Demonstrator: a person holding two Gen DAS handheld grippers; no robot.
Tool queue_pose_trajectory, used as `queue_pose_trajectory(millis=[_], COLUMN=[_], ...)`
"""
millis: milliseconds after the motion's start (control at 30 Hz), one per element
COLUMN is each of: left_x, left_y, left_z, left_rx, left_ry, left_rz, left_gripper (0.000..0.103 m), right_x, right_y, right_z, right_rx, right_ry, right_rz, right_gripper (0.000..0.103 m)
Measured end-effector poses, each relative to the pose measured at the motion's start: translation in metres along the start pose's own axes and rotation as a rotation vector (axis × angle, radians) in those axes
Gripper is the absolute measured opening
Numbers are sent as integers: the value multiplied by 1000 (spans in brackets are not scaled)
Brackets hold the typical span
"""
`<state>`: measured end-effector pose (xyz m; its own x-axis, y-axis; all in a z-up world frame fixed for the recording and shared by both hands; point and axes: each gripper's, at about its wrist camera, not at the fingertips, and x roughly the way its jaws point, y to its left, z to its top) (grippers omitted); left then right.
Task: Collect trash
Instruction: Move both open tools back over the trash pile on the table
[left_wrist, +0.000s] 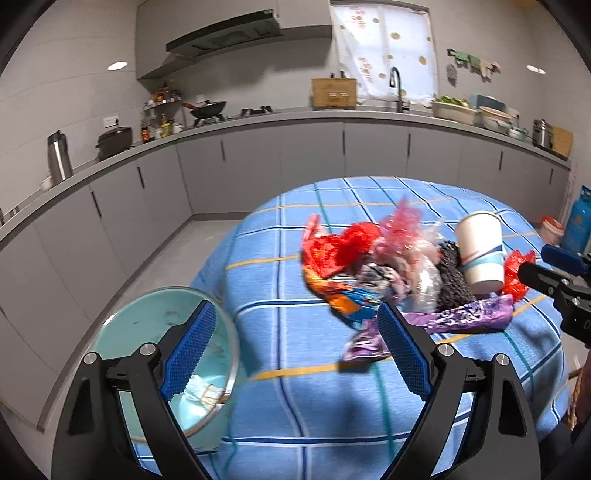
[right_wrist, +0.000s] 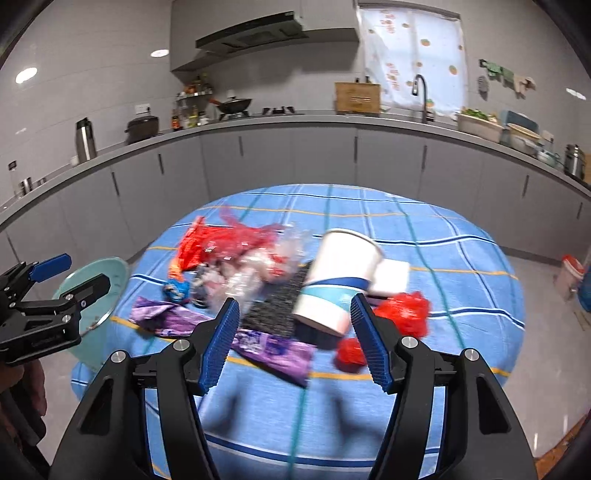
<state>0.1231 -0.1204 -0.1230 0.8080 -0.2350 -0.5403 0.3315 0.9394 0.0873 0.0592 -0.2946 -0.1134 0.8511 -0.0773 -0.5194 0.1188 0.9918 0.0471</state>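
paper: 1 cup (right_wrist: 338, 277), 2 open grippers

The left tongs (left_wrist: 295, 314) hung spread wide above the surface (left_wrist: 288, 266), near the trash pile (left_wrist: 388, 266).

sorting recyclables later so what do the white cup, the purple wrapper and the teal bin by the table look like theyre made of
White cup: likely paper, matte, with printed blue and teal bands and a rolled rim.
Purple wrapper: thin plastic or foil film, glossy and creased; blur leaves it open.
Teal bin: smooth plastic-looking inside with a shiny, metal-looking rim band.
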Motion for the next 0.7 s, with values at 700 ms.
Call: queue_pose_trajectory(millis=[700], left_x=[48], left_y=[-53], left_z=[-12], left_rx=[94], left_ry=[118], left_rz=[-114], left_gripper=[52], right_x=[27], right_y=[-85], right_z=[-18], right_rx=[181], right_ry=[38], right_rz=[-223], right_gripper=[69])
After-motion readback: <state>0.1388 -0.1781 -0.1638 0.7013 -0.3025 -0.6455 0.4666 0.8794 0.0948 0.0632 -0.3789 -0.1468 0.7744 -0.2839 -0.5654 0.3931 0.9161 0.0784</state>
